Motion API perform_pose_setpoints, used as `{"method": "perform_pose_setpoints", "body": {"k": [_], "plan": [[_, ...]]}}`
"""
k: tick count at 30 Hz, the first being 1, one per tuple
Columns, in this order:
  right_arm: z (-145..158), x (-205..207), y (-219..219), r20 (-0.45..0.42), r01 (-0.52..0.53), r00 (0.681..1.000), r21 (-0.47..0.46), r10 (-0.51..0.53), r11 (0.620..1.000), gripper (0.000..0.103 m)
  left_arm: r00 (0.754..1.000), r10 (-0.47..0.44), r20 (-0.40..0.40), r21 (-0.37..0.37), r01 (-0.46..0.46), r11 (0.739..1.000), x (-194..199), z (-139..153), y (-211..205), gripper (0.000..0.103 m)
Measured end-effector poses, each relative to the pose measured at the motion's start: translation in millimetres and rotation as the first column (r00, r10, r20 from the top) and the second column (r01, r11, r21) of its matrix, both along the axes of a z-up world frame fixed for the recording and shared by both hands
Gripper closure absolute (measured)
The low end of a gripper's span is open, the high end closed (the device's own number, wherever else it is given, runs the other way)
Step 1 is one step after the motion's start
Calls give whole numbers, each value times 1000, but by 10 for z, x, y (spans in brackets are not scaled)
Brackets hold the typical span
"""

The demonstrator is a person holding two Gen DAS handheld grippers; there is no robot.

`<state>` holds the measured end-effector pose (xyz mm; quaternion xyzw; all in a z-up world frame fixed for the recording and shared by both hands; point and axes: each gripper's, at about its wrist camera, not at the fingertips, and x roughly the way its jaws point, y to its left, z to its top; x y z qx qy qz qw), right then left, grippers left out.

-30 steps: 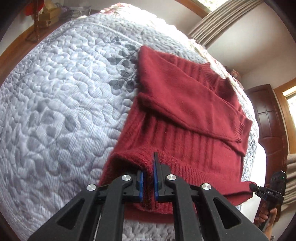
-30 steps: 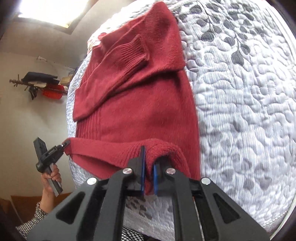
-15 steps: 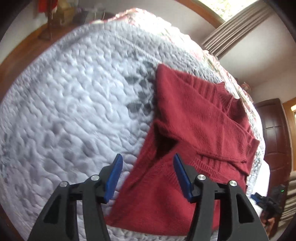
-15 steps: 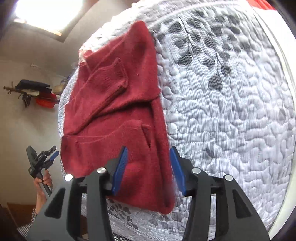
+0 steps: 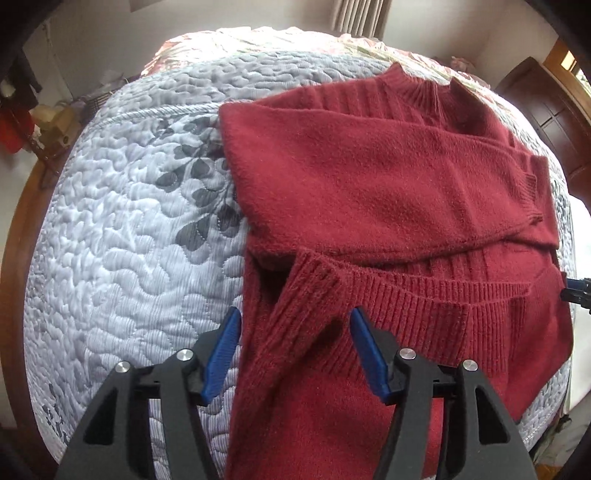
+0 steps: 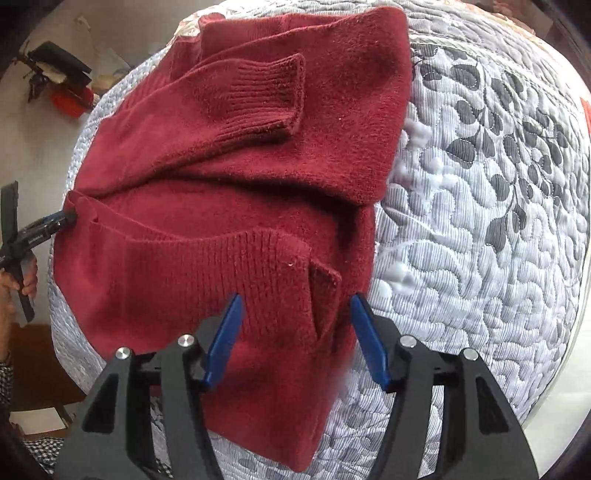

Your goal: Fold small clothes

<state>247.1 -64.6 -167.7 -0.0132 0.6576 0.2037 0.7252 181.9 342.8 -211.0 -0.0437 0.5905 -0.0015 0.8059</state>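
Note:
A dark red knit sweater (image 5: 369, 177) (image 6: 258, 177) lies on the quilted bed (image 5: 129, 240) (image 6: 480, 221). Its sleeves are folded across the chest, and the ribbed hem (image 5: 424, 295) (image 6: 207, 258) is folded up over the body. My left gripper (image 5: 294, 314) stands open just above the hem's left corner, holding nothing. My right gripper (image 6: 297, 299) is open over the hem's right corner, also with nothing in it. Each view catches the other gripper side-on at the sweater's far edge: the right gripper (image 5: 576, 291) and the left gripper (image 6: 48, 225).
White-and-grey quilt with a leaf print spreads to both sides of the sweater. A wooden bed frame (image 5: 14, 240) runs along the left, with a dark wooden door (image 5: 554, 118) and curtains (image 5: 360, 14) behind. A hand (image 6: 22, 280) grips the left tool's handle.
Both grippers were shut on the sweater's hem a second ago. They have let go and opened, and the hem now lies folded up on the body.

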Motion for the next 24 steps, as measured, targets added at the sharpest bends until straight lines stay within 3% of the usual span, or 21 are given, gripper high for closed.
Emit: {"method": "perform_pose_setpoints", "body": {"k": [2,3,7,9,14,18,20,24], "plan": [[-35,1,17,-2,-15,1000,-13,15,1000,49,1000,-23,-3,2,23,1000,32,-45,-41,44],[-53,6,21,-1,-24,1000,-20,24,1000,59,1000,-30,-8,3,30,1000,46,-63,-54,46],[-45,8,78,22,-61,998,-60,63,996,84,999,-44,-5,-19,44,999,56,-67,-96,84],[12,-9,142,38,-80,996,-54,82,995,95,999,-47,5,-36,48,998,27,-32,-117,89],[157,-147,141,72,-111,991,-78,116,991,96,997,-60,52,-73,63,995,-126,92,-117,95],[166,-188,43,58,-105,993,-12,106,994,96,996,-62,71,-92,69,993,-187,104,-98,95],[79,-141,18,41,-94,995,-25,95,995,89,996,-69,53,-81,73,994,-133,43,-93,95],[-84,-48,93,-5,-77,997,-4,77,997,80,998,-58,1,-99,58,993,32,-71,-104,76]]}}
